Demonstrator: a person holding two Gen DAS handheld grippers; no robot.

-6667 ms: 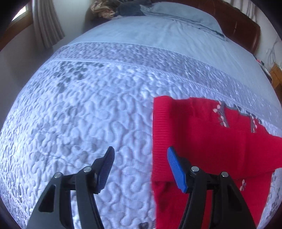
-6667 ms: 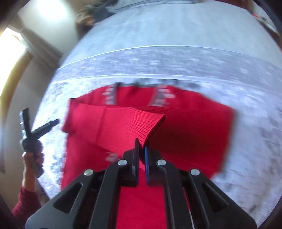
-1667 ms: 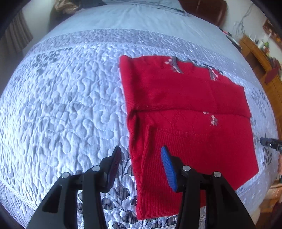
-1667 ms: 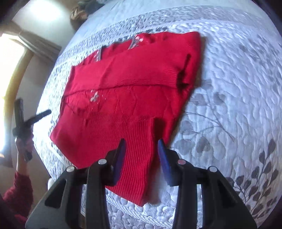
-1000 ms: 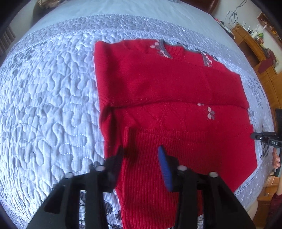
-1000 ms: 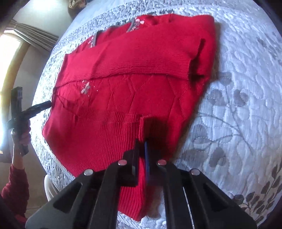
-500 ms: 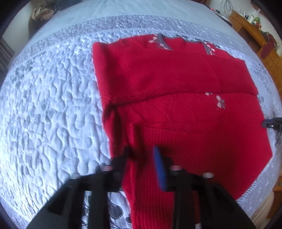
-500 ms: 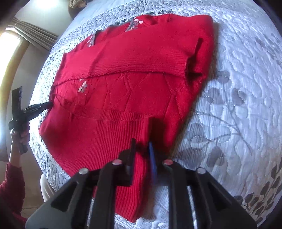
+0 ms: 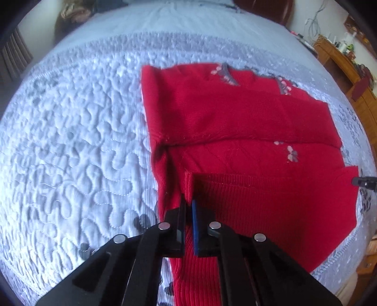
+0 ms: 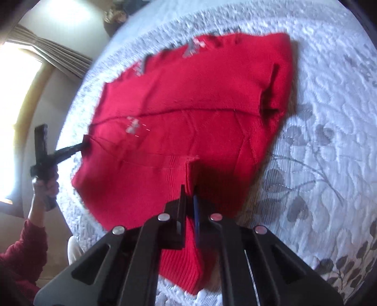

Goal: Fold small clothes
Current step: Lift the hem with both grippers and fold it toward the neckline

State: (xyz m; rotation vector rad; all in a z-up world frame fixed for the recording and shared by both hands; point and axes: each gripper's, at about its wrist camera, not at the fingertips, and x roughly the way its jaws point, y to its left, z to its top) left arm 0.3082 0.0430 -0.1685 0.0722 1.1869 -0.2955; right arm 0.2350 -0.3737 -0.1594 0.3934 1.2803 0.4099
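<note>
Pinching the near ribbed hem corners of the red knit sweater (image 9: 235,122) lying on the quilted bedspread (image 9: 70,141), left gripper (image 9: 187,207) and right gripper (image 10: 189,195) are both clamping fabric. Uneven lifting is risking a skewed fold or the folded sleeves sliding loose. How many layers each pinch is holding is getting hidden.

A home bedroom is showing here: a quilted bedspread (image 9: 70,141) is covering a bed with a wooden headboard (image 9: 264,9), curtains (image 10: 59,61) are hanging beside a bright window.
</note>
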